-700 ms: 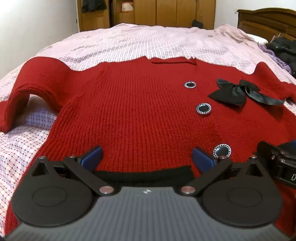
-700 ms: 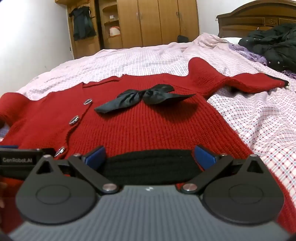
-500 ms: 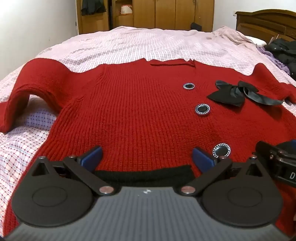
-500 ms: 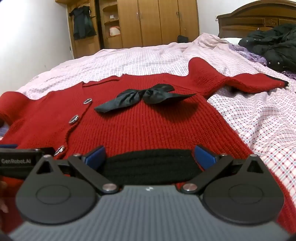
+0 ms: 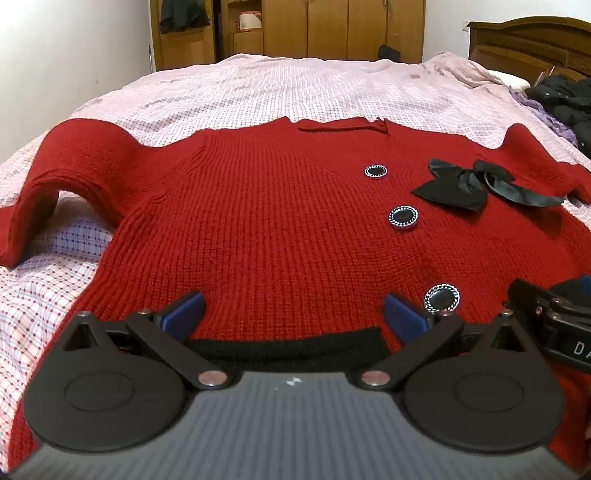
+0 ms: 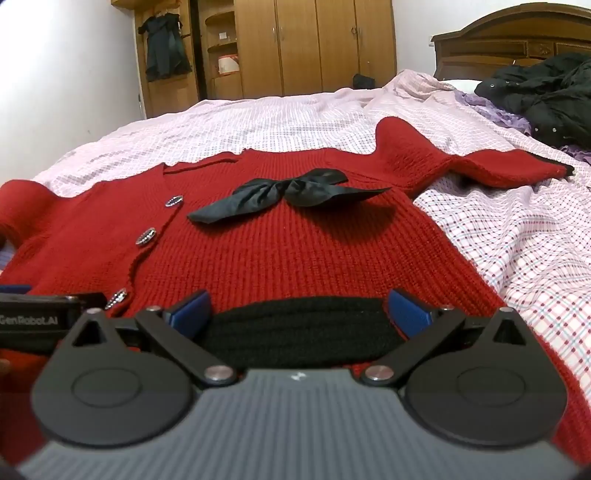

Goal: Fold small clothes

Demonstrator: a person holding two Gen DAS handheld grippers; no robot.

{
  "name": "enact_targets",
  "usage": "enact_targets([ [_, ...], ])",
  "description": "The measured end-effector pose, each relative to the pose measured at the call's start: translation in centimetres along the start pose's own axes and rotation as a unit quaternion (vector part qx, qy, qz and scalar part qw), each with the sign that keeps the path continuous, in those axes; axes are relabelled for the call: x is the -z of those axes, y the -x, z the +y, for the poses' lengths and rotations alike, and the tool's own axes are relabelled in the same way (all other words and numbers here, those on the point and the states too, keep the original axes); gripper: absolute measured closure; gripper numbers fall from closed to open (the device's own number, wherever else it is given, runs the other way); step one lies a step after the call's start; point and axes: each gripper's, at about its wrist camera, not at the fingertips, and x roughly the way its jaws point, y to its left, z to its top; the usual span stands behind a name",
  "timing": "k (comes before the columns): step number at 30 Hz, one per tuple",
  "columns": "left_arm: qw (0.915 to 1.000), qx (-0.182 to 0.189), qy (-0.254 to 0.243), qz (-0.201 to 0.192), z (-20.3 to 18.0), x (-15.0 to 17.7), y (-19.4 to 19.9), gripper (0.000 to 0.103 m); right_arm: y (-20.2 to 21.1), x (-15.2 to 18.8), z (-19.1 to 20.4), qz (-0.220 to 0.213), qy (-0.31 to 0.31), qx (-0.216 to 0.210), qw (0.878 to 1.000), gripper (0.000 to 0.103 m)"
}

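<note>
The left gripper (image 5: 293, 314) has its blue fingers (image 5: 183, 308) spread wide, holding nothing, poised at the near edge of the red cardigan (image 5: 277, 229). Between them lies the black hem band (image 5: 288, 349); whether the tips touch the knit or float just above it is hard to tell from this low angle. The right gripper (image 6: 301, 312) shows the same pose: blue fingers (image 6: 192, 308) wide apart and empty, straddling a stretch of the same black band (image 6: 303, 332). The two tools sit side by side along the hem, and each one's black body shows at the edge of the other's view.

The cardigan lies front-up and spread flat on the bed (image 5: 295, 85), hem toward the cameras, neckline away. Three dark round buttons with sparkling rims run up its closure, the lowest button (image 5: 442, 298) just beside the left gripper's right-hand finger. A black satin bow (image 6: 291, 190) rests on the chest panel on the right side. The left sleeve (image 5: 62, 173) humps up and bends down over the checked sheet; the right sleeve (image 6: 461, 162) stretches outward, ending in a dark cuff.

Farther off, a heap of dark clothes (image 6: 546, 96) lies near the wooden headboard (image 6: 517, 33), and wooden wardrobes (image 6: 314, 44) stand against the far wall.
</note>
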Motion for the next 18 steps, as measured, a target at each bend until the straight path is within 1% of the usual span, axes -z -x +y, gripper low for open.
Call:
enact_targets([
  [18,1.0,0.0,-0.001,-0.004,0.03,0.12,0.03,0.0,-0.1,0.08,0.2,0.002,0.005,0.005,1.0,0.0],
])
